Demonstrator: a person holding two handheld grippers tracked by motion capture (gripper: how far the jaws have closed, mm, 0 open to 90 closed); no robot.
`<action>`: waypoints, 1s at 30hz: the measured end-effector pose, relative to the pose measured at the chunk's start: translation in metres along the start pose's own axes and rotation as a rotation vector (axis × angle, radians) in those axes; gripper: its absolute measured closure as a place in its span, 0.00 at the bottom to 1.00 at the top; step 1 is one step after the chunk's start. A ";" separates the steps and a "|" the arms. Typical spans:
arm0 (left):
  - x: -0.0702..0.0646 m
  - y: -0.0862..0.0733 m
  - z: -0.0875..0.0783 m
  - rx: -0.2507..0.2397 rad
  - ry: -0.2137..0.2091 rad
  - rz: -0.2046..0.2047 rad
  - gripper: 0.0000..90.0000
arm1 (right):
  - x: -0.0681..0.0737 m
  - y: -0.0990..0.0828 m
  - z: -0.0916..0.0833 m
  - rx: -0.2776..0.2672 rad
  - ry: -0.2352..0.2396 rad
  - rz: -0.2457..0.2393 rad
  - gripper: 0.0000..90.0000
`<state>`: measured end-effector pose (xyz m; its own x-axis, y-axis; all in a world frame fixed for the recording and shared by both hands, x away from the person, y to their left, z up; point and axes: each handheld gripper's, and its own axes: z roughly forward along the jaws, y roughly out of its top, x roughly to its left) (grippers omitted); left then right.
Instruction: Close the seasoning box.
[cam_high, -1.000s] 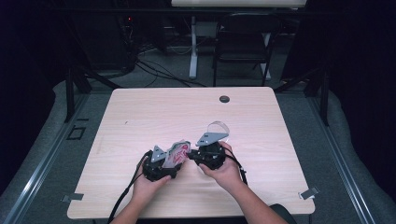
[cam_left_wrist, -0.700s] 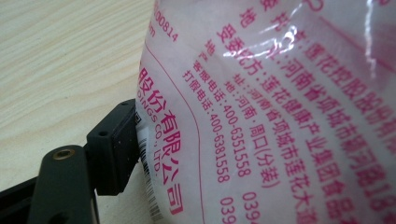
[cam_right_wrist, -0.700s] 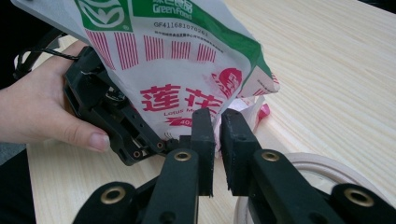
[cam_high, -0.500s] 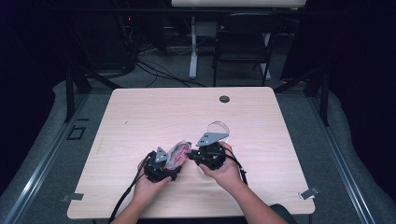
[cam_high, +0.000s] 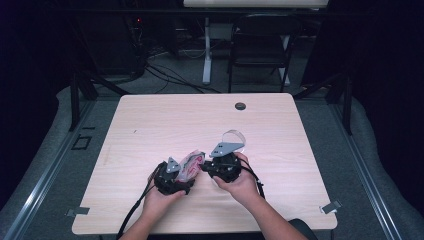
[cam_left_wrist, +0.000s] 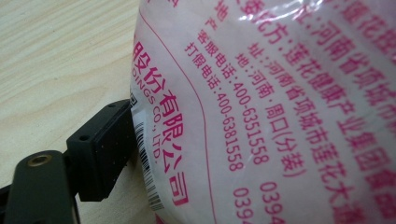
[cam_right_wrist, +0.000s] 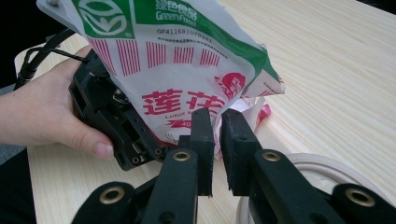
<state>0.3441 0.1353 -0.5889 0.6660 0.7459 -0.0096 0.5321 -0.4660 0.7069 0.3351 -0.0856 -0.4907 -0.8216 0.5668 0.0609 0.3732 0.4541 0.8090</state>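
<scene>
Nearest the person, both hands sat at the front edge of the wooden table (cam_high: 150, 125), each holding a gripper, and between them stood a plastic food packet (cam_high: 191, 165) printed in pink, red and green. Compared with the high views from a moment before, nothing had visibly shifted: hands, grippers and packet kept the same places, so the work looked paused in a steady two-handed hold rather than moving on.

The left gripper (cam_high: 175, 177) had the packet between its jaws. In the left gripper view one black pad (cam_left_wrist: 107, 149) pressed against the packet's barcode edge (cam_left_wrist: 144, 154) while the film bulged across the other side, hiding the second jaw; by my reading it was clamped on the packet, holding it up off the table.

The right gripper (cam_right_wrist: 217, 144) had its jaws drawn nearly together, with a narrow slit between the pads. A crumpled edge of the packet (cam_right_wrist: 187, 70) lay just beyond the tips, and I could not tell whether any film was caught in that slit. That unchanged pinch suggested the person was settling a grip on the edge, perhaps to tear or open it.

Just behind the right gripper lay a roll of tape (cam_high: 234, 137), and farther back a small dark cap (cam_high: 240, 106) sat near the table's far edge.
</scene>
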 end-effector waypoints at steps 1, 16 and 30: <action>0.000 0.000 0.000 0.000 -0.001 -0.001 0.18 | 0.000 0.000 0.000 0.001 0.000 -0.001 0.92; 0.000 -0.002 -0.004 -0.038 0.013 0.007 0.47 | -0.001 0.000 -0.004 -0.010 -0.004 0.001 0.92; -0.001 0.000 -0.011 -0.061 0.037 0.051 0.65 | -0.001 0.000 -0.004 -0.012 -0.002 0.001 0.92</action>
<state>0.3372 0.1398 -0.5808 0.6711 0.7395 0.0533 0.4639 -0.4749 0.7478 0.3343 -0.0894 -0.4885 -0.8204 0.5685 0.0611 0.3690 0.4448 0.8161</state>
